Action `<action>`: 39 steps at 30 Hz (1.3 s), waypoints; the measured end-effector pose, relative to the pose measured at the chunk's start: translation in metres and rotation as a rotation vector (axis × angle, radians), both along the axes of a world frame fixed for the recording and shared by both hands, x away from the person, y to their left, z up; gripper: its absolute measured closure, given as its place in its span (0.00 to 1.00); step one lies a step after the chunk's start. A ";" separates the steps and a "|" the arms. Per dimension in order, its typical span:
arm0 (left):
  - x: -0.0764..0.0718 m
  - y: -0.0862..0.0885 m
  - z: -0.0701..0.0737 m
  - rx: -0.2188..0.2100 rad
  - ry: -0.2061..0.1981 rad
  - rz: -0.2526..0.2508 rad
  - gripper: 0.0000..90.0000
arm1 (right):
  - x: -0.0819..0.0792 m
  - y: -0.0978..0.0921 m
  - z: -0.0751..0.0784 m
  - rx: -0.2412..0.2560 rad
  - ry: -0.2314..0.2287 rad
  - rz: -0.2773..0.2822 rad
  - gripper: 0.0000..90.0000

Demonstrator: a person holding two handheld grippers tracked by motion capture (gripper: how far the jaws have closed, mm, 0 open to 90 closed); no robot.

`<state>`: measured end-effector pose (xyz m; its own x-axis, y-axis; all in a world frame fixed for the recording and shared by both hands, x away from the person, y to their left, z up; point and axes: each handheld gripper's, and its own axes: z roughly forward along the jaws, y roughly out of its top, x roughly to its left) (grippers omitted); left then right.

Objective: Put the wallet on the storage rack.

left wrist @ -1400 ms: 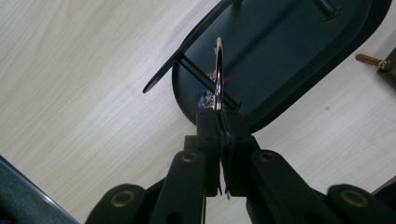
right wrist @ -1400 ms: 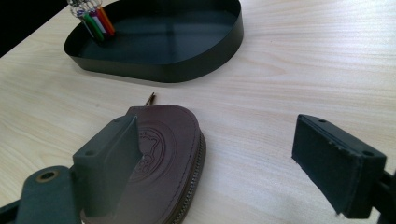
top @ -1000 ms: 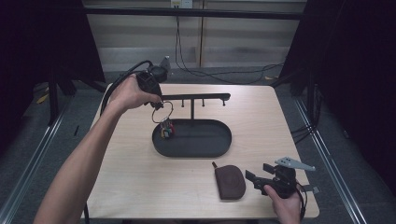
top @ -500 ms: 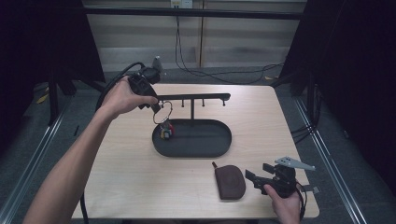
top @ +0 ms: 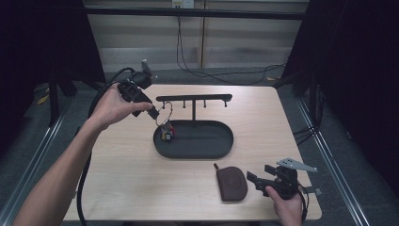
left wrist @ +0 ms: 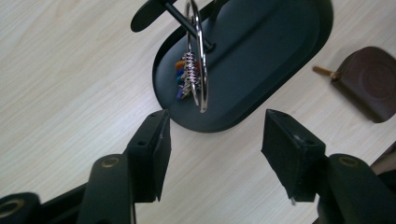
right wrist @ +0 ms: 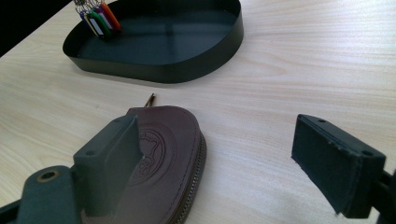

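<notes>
My left gripper (left wrist: 215,149), jaws apart, hovers just short of the key ring (left wrist: 198,56); my right gripper (right wrist: 229,158), open, flanks the brown pouch (right wrist: 168,154).

Open tabletop on all sides, with a rack and a pouch crowding the middle

The black oval tray (top: 221,150) is sitting mid-table, its post and crossbar (top: 194,98) rising over it and barring any low pass across the tray; the key ring (top: 164,114) is hanging from the bar's left end, its coloured tags (left wrist: 187,74) dangling into the tray's left part, just ahead of the left gripper (left wrist: 212,140), whose jaws are standing wide apart. The brown pouch (top: 231,183) is lying near the front edge, just beside the right gripper (right wrist: 224,158), partly blocking its left jaw. The bare wooden table (top: 117,179) is lying free at front left and along the right side.
</notes>
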<state>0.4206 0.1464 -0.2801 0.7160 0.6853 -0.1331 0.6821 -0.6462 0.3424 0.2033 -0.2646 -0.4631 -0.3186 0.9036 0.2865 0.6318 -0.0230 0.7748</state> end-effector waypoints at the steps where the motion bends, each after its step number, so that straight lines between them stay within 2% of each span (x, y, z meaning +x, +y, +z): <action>1: -0.002 0.001 0.000 -0.011 -0.003 -0.001 0.45 | 0.000 0.000 0.000 0.001 0.001 -0.001 0.17; 7: -0.013 0.006 -0.012 -0.037 0.000 -0.027 0.42 | 0.002 0.000 0.000 -0.003 0.006 -0.001 0.17; 9: -0.016 0.009 -0.016 -0.058 -0.020 -0.022 0.38 | 0.002 0.000 0.000 -0.004 0.004 -0.001 0.17; 12: -0.020 0.017 -0.023 -0.096 -0.025 -0.009 0.35 | 0.002 0.000 0.000 -0.003 0.008 -0.001 0.17; 19: -0.036 0.027 -0.039 -0.134 -0.043 -0.020 0.30 | 0.001 0.000 0.000 -0.005 0.006 -0.003 0.17; 21: -0.040 0.031 -0.043 -0.149 -0.045 -0.008 0.28 | 0.001 0.000 0.000 -0.007 0.005 0.000 0.17; 23: -0.043 0.036 -0.048 -0.184 -0.074 -0.006 0.28 | 0.001 0.000 0.000 -0.006 0.003 -0.001 0.17; 24: -0.045 0.040 -0.051 -0.212 -0.071 0.014 0.28 | 0.001 0.000 0.000 -0.006 0.003 -0.001 0.17; 27: -0.050 0.049 -0.062 -0.242 -0.073 0.001 0.22 | 0.001 0.000 0.000 -0.004 0.007 -0.003 0.17; 30: -0.054 0.054 -0.071 -0.253 -0.069 -0.003 0.22 | 0.001 0.000 -0.001 -0.005 0.009 -0.005 0.17; 33: -0.057 0.056 -0.076 -0.243 -0.060 -0.048 0.25 | 0.002 0.001 -0.002 -0.004 0.014 -0.003 0.17; 36: -0.068 0.058 -0.082 -0.294 -0.096 -0.053 0.22 | 0.002 0.001 -0.002 -0.004 0.016 -0.004 0.17; 38: -0.074 0.062 -0.088 -0.320 -0.102 -0.063 0.21 | 0.001 0.001 -0.001 -0.004 0.013 -0.008 0.17; 39: -0.077 0.062 -0.091 -0.318 -0.104 -0.049 0.20 | 0.001 0.000 -0.002 -0.005 0.013 -0.009 0.17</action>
